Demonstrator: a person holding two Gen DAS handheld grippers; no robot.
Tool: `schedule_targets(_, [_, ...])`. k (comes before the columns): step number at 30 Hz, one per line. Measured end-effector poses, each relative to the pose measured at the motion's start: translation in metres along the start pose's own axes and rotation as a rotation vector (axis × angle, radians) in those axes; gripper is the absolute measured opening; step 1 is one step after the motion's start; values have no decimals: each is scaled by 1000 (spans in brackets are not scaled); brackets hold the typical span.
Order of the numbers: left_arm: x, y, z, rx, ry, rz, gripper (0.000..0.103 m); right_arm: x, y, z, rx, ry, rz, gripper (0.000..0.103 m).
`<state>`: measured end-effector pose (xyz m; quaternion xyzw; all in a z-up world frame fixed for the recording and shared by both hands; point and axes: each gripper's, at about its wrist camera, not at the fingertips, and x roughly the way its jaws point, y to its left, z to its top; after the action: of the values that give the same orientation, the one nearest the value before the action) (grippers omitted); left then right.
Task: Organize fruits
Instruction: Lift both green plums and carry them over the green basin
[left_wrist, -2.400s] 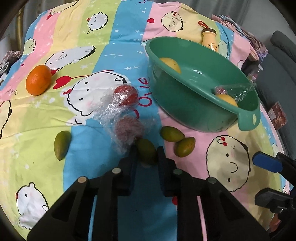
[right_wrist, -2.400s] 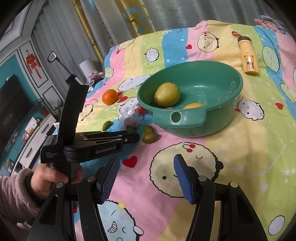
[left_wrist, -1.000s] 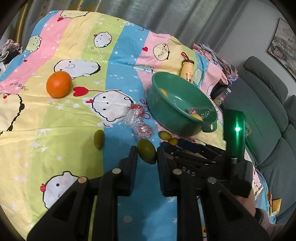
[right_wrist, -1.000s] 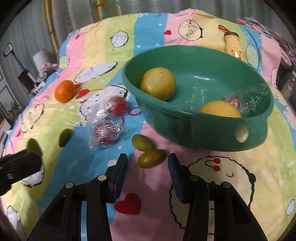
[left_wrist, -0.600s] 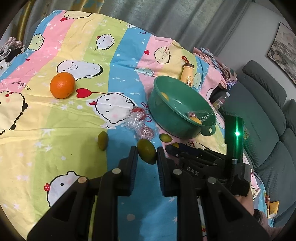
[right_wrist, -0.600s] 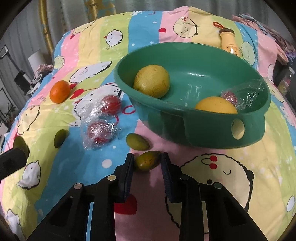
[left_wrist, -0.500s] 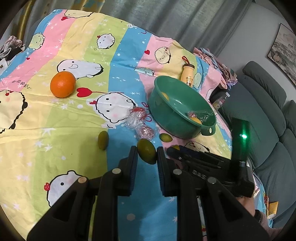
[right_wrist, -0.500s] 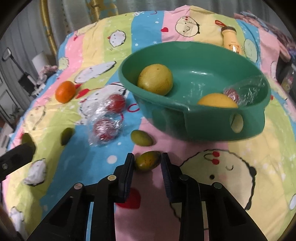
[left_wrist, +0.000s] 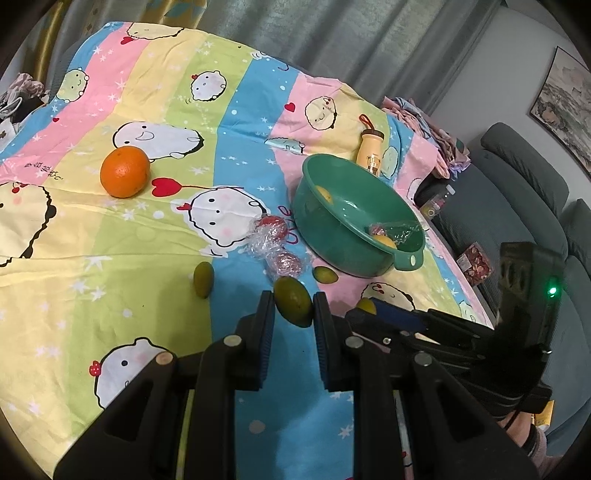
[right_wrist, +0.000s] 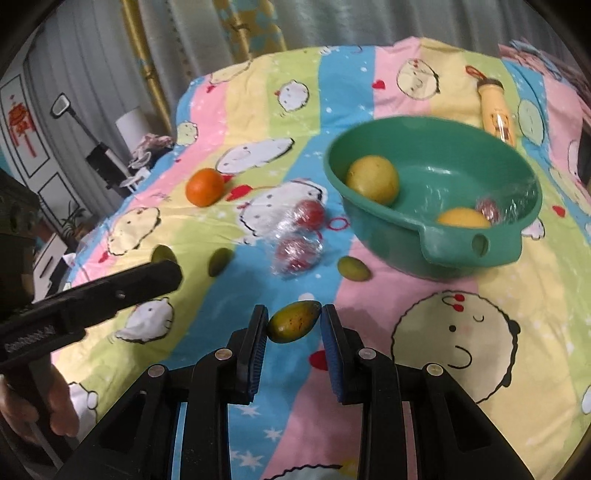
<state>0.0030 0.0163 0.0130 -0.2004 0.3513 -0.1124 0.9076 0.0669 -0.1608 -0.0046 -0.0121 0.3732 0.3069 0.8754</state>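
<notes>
Since a second ago the right gripper (right_wrist: 294, 320) has closed its fingers (right_wrist: 254, 332) on a yellow-green mango (right_wrist: 294, 321) and lifted it off the sheet. Its pads press both ends of the fruit. The left gripper (left_wrist: 293, 306) holds its own green mango (left_wrist: 293, 305), fingers narrow around it, above the blue stripe. Beyond lie another small green mango (right_wrist: 353, 269), two plastic-wrapped red fruits (right_wrist: 297, 251), an olive-green mango (left_wrist: 203, 278) and an orange (left_wrist: 125, 171). The green basin (right_wrist: 461, 254) on the cartoon bedsheet (left_wrist: 147, 236) holds two yellow fruits (right_wrist: 373, 180) and one wrapped fruit.
</notes>
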Motion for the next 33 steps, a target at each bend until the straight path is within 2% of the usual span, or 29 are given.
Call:
schedule_targets(22, [-29,-29,15,54,-68,33,21,-62,3,21,-22,-147,50,31])
schedule_targets(33, [-33,-63,25,125,-86,58,21,-87,-10,25,-7,-217,75,31])
